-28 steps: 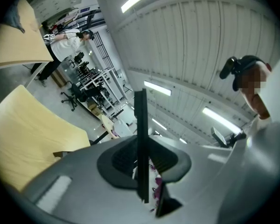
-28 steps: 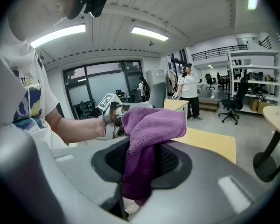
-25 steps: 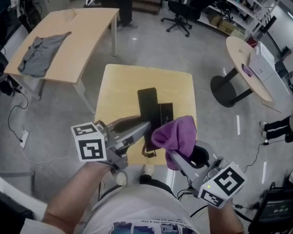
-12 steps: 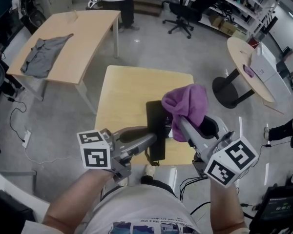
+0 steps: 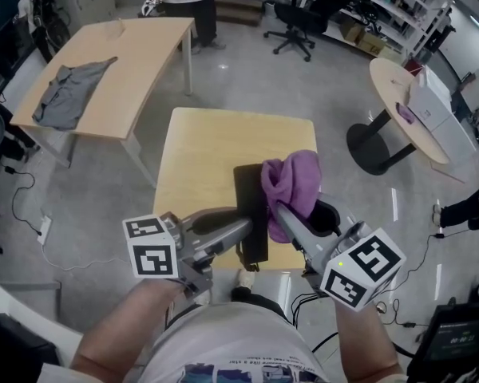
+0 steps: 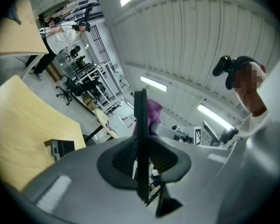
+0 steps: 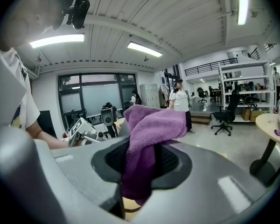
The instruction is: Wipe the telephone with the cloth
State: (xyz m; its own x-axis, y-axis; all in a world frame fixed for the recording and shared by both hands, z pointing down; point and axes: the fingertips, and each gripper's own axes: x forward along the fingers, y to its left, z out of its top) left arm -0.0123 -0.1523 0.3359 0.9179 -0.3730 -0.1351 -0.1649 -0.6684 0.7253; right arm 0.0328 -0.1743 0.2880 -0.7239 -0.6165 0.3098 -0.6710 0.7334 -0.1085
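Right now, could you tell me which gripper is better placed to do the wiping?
Right. The right gripper is shut on the purple cloth, bunched just beside the telephone, while the left gripper is shut on the telephone itself, holding it.

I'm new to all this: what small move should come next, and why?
Probably slide the purple cloth, clamped in the right gripper, down the black telephone: the left gripper holds it up, and the cloth sits beside its far end.
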